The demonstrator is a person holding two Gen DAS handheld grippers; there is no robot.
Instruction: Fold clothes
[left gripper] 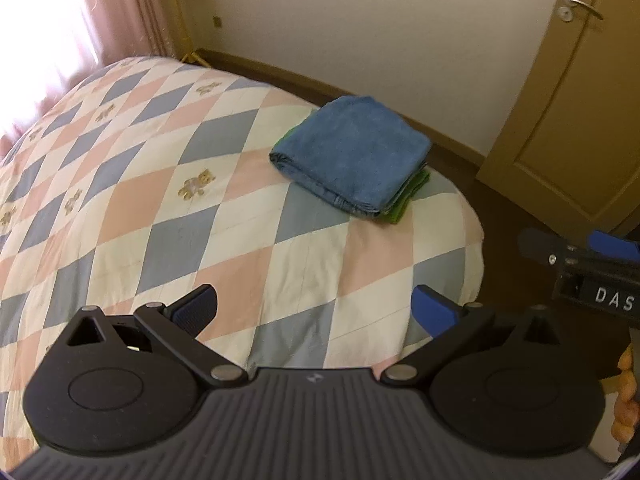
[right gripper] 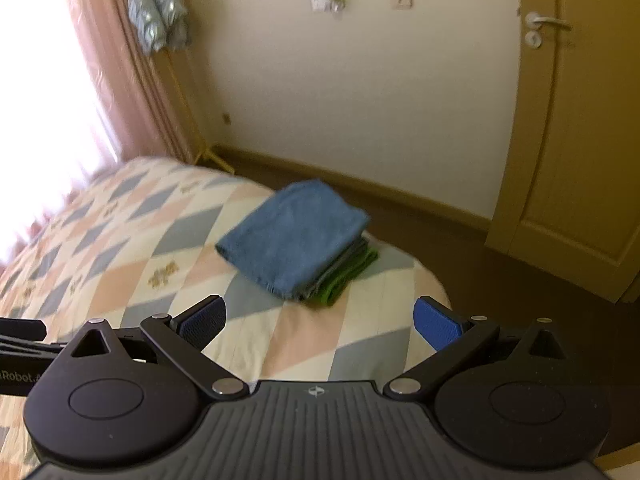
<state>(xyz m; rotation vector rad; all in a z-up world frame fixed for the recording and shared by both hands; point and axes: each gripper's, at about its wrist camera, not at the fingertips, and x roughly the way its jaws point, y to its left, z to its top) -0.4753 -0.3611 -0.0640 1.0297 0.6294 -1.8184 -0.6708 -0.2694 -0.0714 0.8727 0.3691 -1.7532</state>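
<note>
A folded blue towel (left gripper: pixel 352 152) lies on top of a folded green cloth (left gripper: pixel 408 196) near the far right corner of the bed (left gripper: pixel 140 200). The right wrist view shows the same pile, with the blue towel (right gripper: pixel 294 236) over the green cloth (right gripper: pixel 348 276). My left gripper (left gripper: pixel 316 312) is open above the quilt, well short of the pile, with nothing between its blue pads. My right gripper (right gripper: pixel 320 324) is also open and empty, hovering near the bed's corner in front of the pile. Part of the right gripper's body (left gripper: pixel 592 276) shows at the right edge of the left wrist view.
The quilt has a diamond pattern in pink, blue and white. A pink curtain (left gripper: pixel 120 8) hangs at the far left by a bright window. A tan door (left gripper: pixel 568 120) stands at the right beyond dark floor (left gripper: pixel 500 220). A hand (left gripper: pixel 628 400) shows at the lower right.
</note>
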